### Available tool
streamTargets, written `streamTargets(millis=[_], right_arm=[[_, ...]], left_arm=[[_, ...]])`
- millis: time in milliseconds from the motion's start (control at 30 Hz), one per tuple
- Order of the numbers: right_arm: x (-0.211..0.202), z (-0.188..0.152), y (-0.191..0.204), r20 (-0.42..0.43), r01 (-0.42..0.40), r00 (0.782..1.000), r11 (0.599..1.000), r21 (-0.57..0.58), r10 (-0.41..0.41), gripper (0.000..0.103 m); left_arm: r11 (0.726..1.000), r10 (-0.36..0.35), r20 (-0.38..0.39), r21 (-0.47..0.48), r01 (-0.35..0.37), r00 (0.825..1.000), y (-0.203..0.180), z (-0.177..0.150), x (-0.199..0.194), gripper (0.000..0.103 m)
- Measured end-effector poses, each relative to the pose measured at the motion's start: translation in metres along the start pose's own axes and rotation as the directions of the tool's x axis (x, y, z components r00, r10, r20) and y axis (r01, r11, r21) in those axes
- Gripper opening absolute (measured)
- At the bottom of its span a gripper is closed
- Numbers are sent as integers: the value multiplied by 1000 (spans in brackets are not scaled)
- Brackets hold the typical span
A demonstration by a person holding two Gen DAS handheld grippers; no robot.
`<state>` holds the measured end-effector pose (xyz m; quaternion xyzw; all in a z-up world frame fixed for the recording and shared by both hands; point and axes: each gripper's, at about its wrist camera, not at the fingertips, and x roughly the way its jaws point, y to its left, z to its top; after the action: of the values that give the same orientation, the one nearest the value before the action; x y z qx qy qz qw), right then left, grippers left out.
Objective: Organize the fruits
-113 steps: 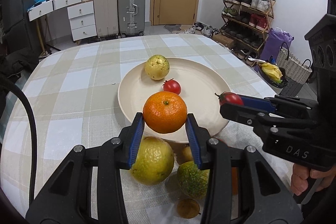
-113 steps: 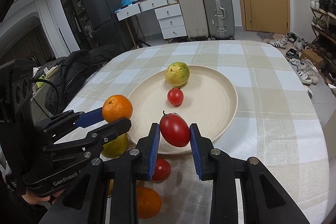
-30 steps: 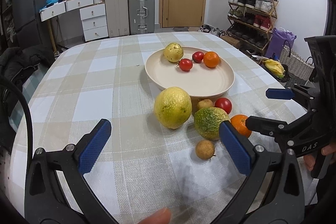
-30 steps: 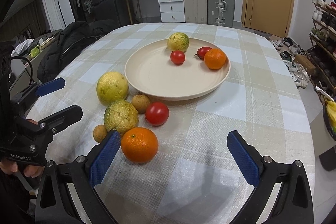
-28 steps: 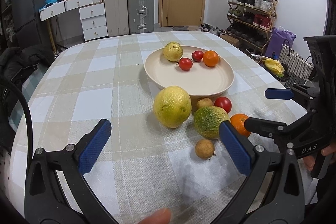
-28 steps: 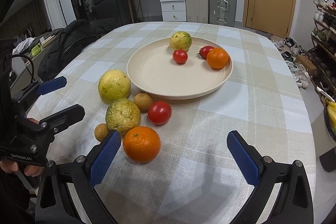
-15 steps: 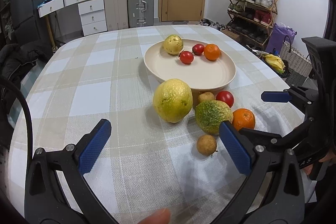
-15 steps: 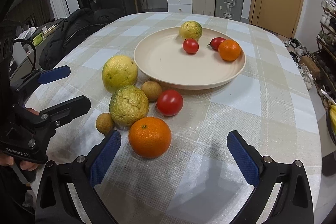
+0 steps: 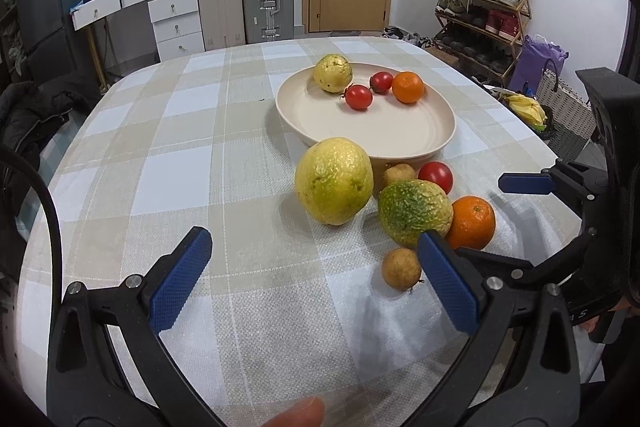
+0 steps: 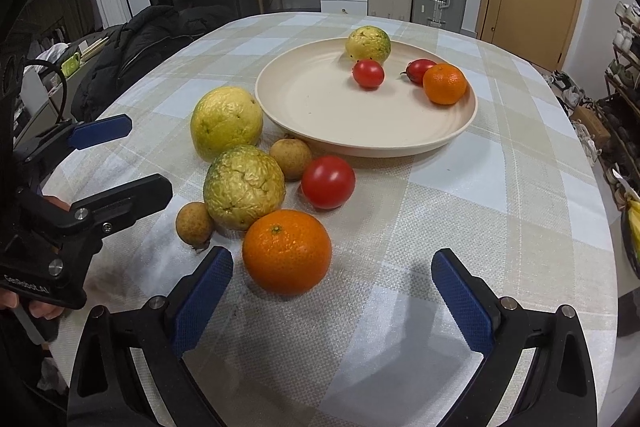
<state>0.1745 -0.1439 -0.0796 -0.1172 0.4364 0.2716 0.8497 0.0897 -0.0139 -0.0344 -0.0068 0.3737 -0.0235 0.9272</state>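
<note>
Checked tabletop (image 10: pixel 500 187) w/ a cream plate (image 10: pixel 320 107) holding 4 fruits: a yellow-green citrus (image 10: pixel 368 45), 2 tomatoes (image 10: pixel 368 74) & a small orange (image 10: pixel 445 83). Loose fruits cluster on the cloth just in front of the plate: large yellow citrus (image 10: pixel 226 123), bumpy green citrus (image 10: pixel 244 187), tomato (image 10: pixel 328 181), orange (image 10: pixel 287 251), 2 small brown fruits (image 10: pixel 291 159). Left hand-held gripper (image 9: pixel 316 281) & right hand-held gripper (image 10: pixel 332 297) both spread wide, holding nothing; right one sits just behind the loose orange
</note>
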Motion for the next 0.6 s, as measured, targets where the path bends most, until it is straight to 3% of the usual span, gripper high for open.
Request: streamTargets(millis=[67, 600], right_arm=[[-1, -1, 2, 2, -2, 1000, 1000, -10, 2, 99], [-3, -3, 10, 6, -98, 995, 994, -46, 98, 44]], left_arm=[[1000, 3, -5, 11, -3, 1000, -1, 0, 1, 103], [1000, -3, -46, 5, 3, 999, -1, -3, 10, 103]])
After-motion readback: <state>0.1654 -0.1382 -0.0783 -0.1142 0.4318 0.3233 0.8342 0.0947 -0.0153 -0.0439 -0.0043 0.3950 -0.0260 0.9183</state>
